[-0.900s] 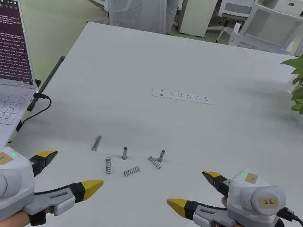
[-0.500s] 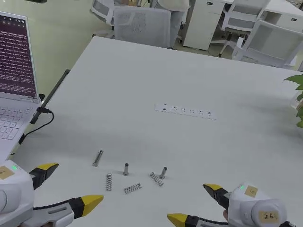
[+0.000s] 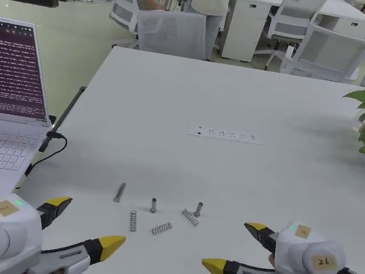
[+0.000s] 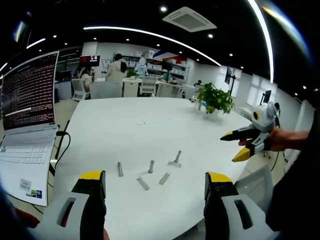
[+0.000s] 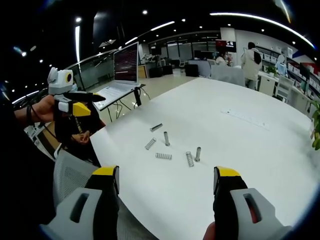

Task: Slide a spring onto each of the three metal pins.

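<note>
Three springs [image 3: 161, 229] lie loose on the white surface [image 3: 228, 91] among the three metal pins [image 3: 153, 205], two upright and one flat. No pin carries a spring. Since a second ago only the head camera tilted, so I judge the task unstarted. The left gripper [image 3: 85, 224] and right gripper [image 3: 231, 246] hang spread and empty. The left gripper view shows the hand [image 4: 285, 139] holding the right gripper, which the head view crops.

White table [image 3: 228, 91] – laptop [image 3: 17, 114] on the left edge with a black cable [image 3: 48, 149], power strip [image 3: 225, 135] mid-table. Up front, three springs [image 3: 162, 228] lying flat, two pins [image 3: 153, 205] standing, third pin [image 3: 119, 192] on its side.
</note>
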`<state>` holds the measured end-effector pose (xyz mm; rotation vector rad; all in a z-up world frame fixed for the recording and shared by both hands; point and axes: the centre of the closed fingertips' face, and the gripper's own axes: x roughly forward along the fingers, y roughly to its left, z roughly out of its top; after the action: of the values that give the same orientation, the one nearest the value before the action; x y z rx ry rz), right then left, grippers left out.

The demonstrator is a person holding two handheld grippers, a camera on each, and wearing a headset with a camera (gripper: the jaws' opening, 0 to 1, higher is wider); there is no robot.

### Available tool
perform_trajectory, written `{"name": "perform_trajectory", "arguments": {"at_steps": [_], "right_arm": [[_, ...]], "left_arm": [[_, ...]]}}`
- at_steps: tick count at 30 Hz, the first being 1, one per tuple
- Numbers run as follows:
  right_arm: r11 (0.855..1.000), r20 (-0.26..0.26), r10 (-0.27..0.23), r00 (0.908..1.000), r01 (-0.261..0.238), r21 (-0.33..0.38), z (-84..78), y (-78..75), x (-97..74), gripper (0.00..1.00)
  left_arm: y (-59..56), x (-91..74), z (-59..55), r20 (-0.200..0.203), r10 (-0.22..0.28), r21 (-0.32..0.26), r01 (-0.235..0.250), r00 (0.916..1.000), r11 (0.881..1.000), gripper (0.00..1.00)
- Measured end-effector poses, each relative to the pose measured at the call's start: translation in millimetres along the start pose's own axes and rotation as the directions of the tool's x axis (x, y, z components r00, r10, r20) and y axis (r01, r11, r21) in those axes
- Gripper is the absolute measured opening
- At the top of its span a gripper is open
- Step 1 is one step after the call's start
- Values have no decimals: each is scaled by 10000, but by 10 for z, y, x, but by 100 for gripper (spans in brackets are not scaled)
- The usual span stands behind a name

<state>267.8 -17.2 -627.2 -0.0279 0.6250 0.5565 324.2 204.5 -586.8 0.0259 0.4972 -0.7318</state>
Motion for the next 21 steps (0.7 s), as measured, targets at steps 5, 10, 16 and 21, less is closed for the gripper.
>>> {"name": "perform_trajectory", "arguments": {"at_steps": [5,10,16,21], "right_arm": [[10000,54,-38,10000,38,12,-9,-16,-1,75],[10000,-7,-49,10000,49,-13,-31,3,-18,75],[10000,-127,23,9999,-24,-90,-61,47,-33,74],[9999,-179,70,9998,-72,-130,-57,75,-39,74]], "left_arm": [[8,-10,-36,-52,10,-7,-10,10000,10000,78],[16,-21,-49,67,13,-61,-13,10000,10000,78],[6,-56,-117,-25,41,-48,-41,10000,10000,78],[20,-99,-121,21,134,-119,-134,9999,9998,78]]}}
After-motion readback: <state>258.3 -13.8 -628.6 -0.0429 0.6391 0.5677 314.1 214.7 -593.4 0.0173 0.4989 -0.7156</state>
